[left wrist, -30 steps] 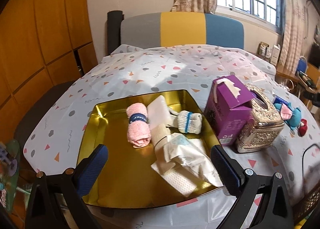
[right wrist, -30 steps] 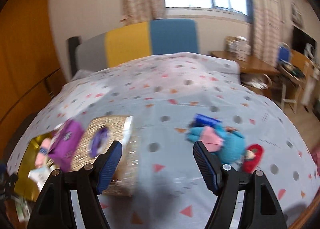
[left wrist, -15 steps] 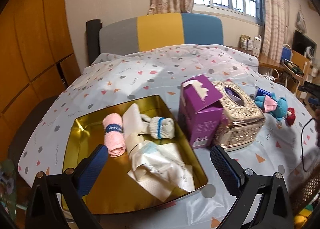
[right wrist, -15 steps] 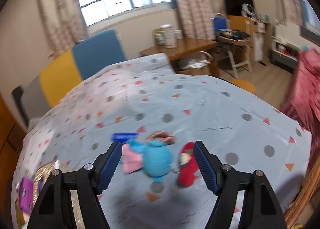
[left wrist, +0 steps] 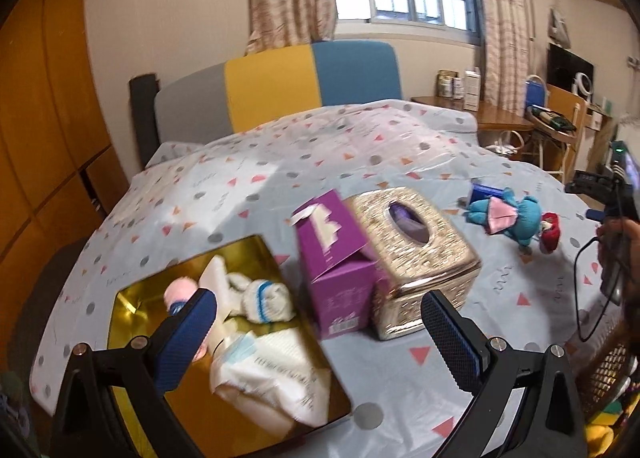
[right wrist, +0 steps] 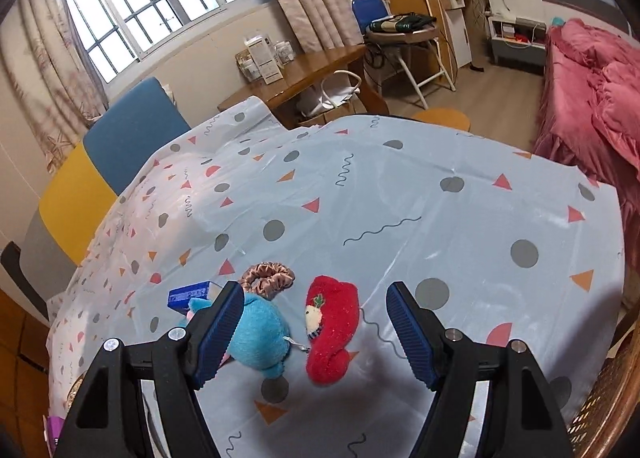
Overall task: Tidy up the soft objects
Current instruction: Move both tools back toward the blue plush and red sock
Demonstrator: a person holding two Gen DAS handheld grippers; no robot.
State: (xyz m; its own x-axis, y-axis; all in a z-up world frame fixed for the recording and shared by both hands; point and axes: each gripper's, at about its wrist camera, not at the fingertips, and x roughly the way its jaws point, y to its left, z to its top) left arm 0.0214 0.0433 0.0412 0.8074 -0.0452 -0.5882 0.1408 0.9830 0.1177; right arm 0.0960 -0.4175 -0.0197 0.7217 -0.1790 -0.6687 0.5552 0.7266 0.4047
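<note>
A gold tray [left wrist: 132, 300] at the table's front left holds a pink rolled towel [left wrist: 180, 291], a white sock with a blue stripe [left wrist: 269, 300] and white tissue packs [left wrist: 272, 382]. My left gripper [left wrist: 320, 338] is open and empty, above the tray's right edge. My right gripper [right wrist: 316, 328] is open and empty, just above a red sock [right wrist: 332, 328] that lies between its fingers. A blue plush toy [right wrist: 260, 332] lies left of the sock, against the left finger, with a brown scrunchie [right wrist: 268, 277] behind. Plush [left wrist: 516, 216] and sock [left wrist: 551, 232] also show in the left wrist view.
A purple box [left wrist: 336, 266] and a gold tissue box [left wrist: 416, 254] stand right of the tray. A small blue box [right wrist: 190, 294] lies behind the plush. The table has a dotted cloth [right wrist: 400, 198]. A colourful chair back [left wrist: 276, 86] stands behind it, a wicker chair [right wrist: 612, 410] at right.
The left gripper has swung right, from over the tray toward the boxes. The right gripper has moved right and closer to the red sock, which now lies between its open fingers.
</note>
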